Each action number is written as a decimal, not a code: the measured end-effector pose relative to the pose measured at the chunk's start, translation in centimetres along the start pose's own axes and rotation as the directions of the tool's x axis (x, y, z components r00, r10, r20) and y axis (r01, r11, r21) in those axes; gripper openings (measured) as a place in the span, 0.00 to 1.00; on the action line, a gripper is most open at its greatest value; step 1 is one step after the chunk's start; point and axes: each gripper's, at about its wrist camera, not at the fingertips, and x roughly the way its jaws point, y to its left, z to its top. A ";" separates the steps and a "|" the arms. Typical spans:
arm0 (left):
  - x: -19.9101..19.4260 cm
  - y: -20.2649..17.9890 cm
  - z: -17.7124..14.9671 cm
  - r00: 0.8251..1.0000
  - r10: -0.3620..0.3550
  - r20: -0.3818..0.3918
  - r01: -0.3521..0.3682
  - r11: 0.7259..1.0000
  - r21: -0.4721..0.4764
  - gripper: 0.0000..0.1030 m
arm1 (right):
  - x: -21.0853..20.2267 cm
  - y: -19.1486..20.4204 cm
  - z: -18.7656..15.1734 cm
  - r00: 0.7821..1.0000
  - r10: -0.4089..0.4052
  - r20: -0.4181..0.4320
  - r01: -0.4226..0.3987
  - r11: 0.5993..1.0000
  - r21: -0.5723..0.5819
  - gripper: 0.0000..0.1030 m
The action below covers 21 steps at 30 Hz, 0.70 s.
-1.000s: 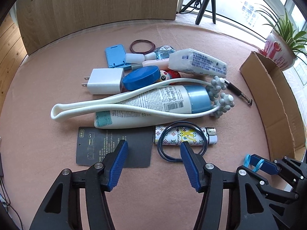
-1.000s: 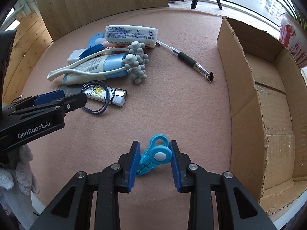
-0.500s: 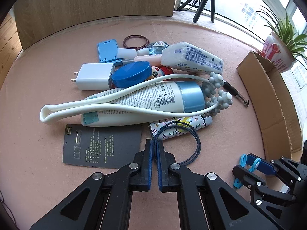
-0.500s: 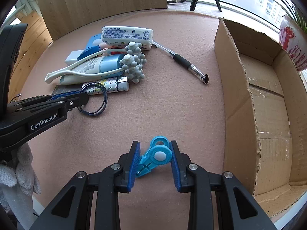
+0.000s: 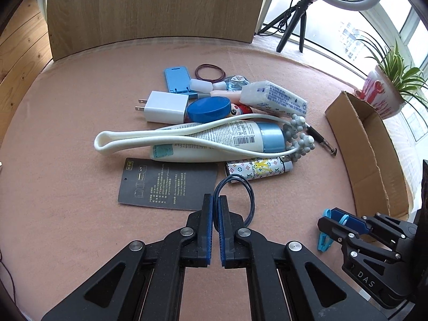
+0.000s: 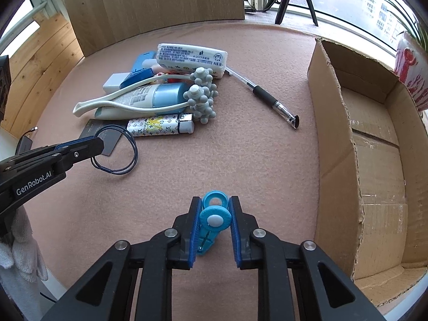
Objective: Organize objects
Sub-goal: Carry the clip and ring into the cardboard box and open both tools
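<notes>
The left claw [image 5: 216,200] pinched a dark hair tie [image 5: 242,198], while the right claw [image 6: 214,215], just closing, gripped a blue clip [image 6: 214,220] low in frame. The cardboard box [image 6: 374,144] at right looked empty; the pile [image 6: 165,93] remained on the counter [image 6: 214,165].

Pink felt tabletop [image 5: 80,123], wooden panel [image 5: 149,8] behind, bright windows [image 5: 334,13].

L tongs [image 5: 216,200] shut on hair tie [image 5: 247,195]
</notes>
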 end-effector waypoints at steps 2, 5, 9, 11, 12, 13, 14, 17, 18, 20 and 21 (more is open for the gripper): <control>-0.6 0.2 0.1 1.000 0.003 0.012 -0.003 1.000 -0.007 0.03 | -0.2 -0.1 -0.1 1.000 0.015 0.008 -0.015 1.000 0.010 0.18; -1.4 -0.1 0.4 0.999 -0.009 0.034 0.009 1.000 -0.004 0.03 | -1.2 -0.4 -0.2 0.999 0.039 0.023 -0.040 0.999 0.018 0.18; -3.3 -1.6 0.6 0.997 -0.038 0.065 0.036 0.999 0.020 0.03 | -3.4 -0.9 0.0 0.996 0.062 0.060 -0.064 0.998 0.029 0.18; -4.0 -2.8 1.1 0.995 -0.061 0.080 0.058 0.998 0.035 0.03 | -4.7 -1.3 0.1 0.994 0.070 0.088 -0.073 0.997 0.038 0.18; -4.4 -3.5 1.4 0.993 -0.073 0.090 0.069 0.997 0.046 0.03 | -5.3 -1.5 0.1 0.992 0.073 0.102 -0.078 0.996 0.043 0.18; -4.5 -4.2 1.7 0.992 -0.082 0.097 0.077 0.995 0.058 0.03 | -6.0 -1.7 0.1 0.990 0.075 0.116 -0.081 0.995 0.049 0.18; -4.7 -5.1 2.1 0.990 -0.093 0.103 0.086 0.994 0.073 0.03 | -6.6 -2.1 0.2 0.989 0.074 0.130 -0.082 0.995 0.056 0.18; -5.4 -7.7 2.8 0.984 -0.133 0.120 0.120 0.986 0.115 0.03 | -8.4 -3.4 0.2 0.984 0.063 0.164 -0.076 0.994 0.076 0.18; -5.6 -8.6 3.0 0.981 -0.149 0.123 0.133 0.983 0.128 0.03 | -8.9 -3.9 0.2 0.983 0.058 0.174 -0.073 0.994 0.084 0.18; -5.9 -10.4 3.3 0.976 -0.175 0.125 0.155 0.976 0.155 0.03 | -9.8 -4.9 0.0 0.981 0.041 0.192 -0.061 0.993 0.098 0.18; -5.9 -11.4 3.5 0.974 -0.187 0.125 0.165 0.972 0.168 0.03 | -10.2 -5.6 0.0 0.979 0.030 0.200 -0.052 0.993 0.105 0.18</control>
